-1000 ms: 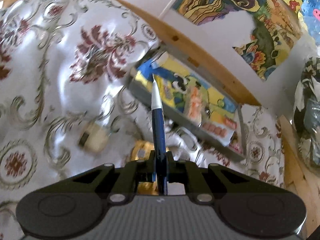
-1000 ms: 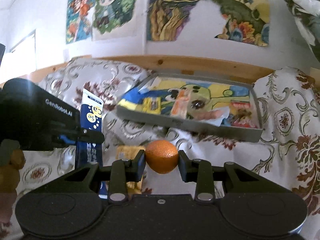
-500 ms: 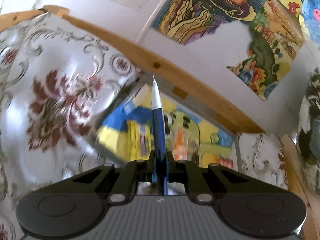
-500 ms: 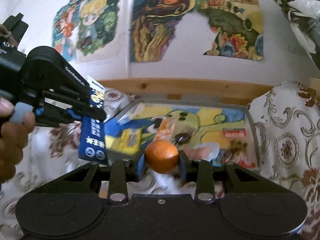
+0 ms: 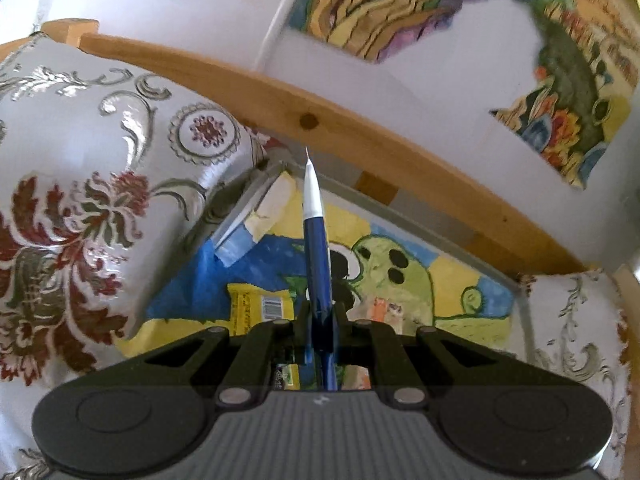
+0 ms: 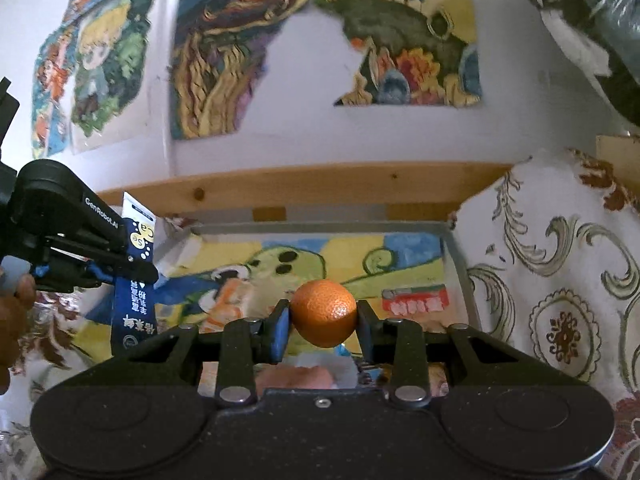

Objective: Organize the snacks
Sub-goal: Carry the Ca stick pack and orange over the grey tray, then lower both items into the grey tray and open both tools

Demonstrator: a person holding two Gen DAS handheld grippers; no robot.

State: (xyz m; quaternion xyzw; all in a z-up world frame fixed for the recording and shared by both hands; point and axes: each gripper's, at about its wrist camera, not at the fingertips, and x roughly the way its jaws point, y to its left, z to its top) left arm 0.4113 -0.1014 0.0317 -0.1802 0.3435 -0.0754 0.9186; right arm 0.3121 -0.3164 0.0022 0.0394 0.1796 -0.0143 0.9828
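Snack packet, flat, dark blue with a white end, stands edge-on between the pressed fingers of the left gripper; from the right wrist view its printed face shows at the left. An orange sits pinched between the two fingers of the right gripper. Both hang above a grey tray lined with a bright cartoon sheet, where a yellow packet and a red-and-white packet lie. The tray rests on a flowered cloth before a wooden rail and a wall of paintings.
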